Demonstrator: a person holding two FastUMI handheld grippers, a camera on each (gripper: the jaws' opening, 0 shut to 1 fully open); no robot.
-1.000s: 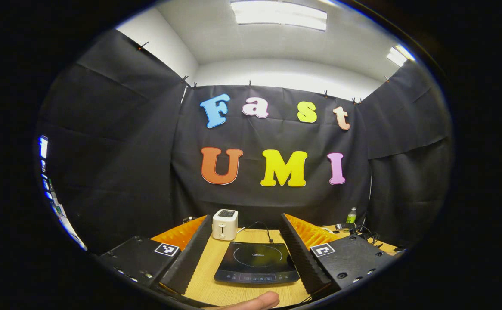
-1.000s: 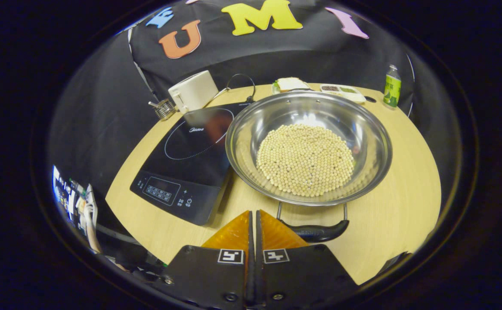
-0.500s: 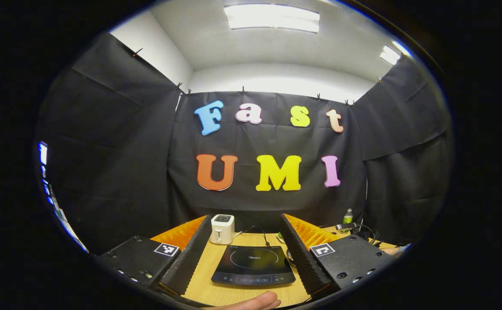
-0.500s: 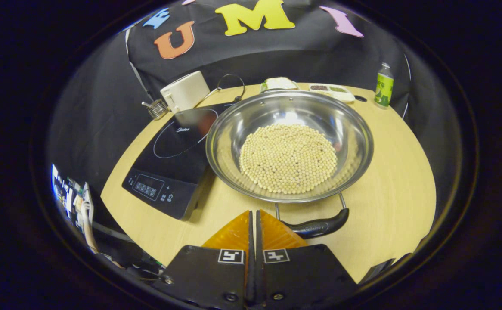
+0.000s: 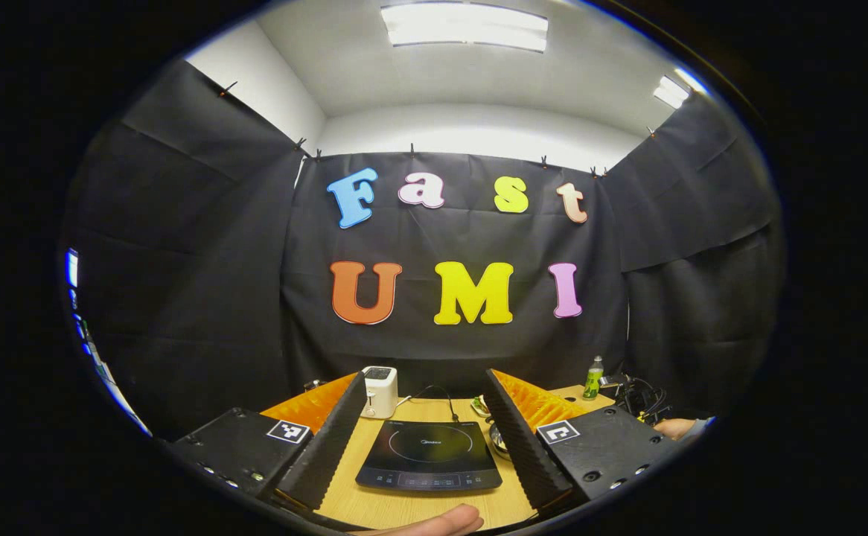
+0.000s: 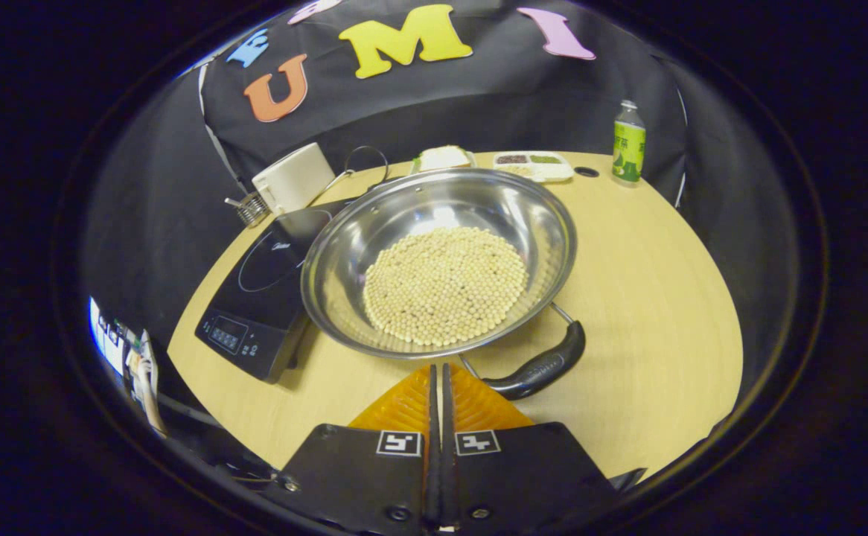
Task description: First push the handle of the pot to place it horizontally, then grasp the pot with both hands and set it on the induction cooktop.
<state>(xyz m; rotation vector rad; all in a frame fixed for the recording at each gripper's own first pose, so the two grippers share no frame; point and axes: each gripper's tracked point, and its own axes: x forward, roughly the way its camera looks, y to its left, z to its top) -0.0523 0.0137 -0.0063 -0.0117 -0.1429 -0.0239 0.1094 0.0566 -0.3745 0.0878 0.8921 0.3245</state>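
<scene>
Swung rightward, the pot [image 6: 438,260] handle [image 6: 542,367] touches the pressed-together right tongs [image 6: 438,380]; left tongs [image 5: 423,394] spread.

The pot [image 6: 553,223] is shiny silver steel, heaped with pale cream beans [image 6: 445,286]; its handle [image 6: 542,367] is glossy black. The induction cooktop [image 6: 259,286] is black with a thin pale ring and light panel marks. The worktop [image 6: 650,298] is light wood grain. The toaster [image 6: 292,179] is white. The bottle [image 6: 628,141] wears a green label.
</scene>
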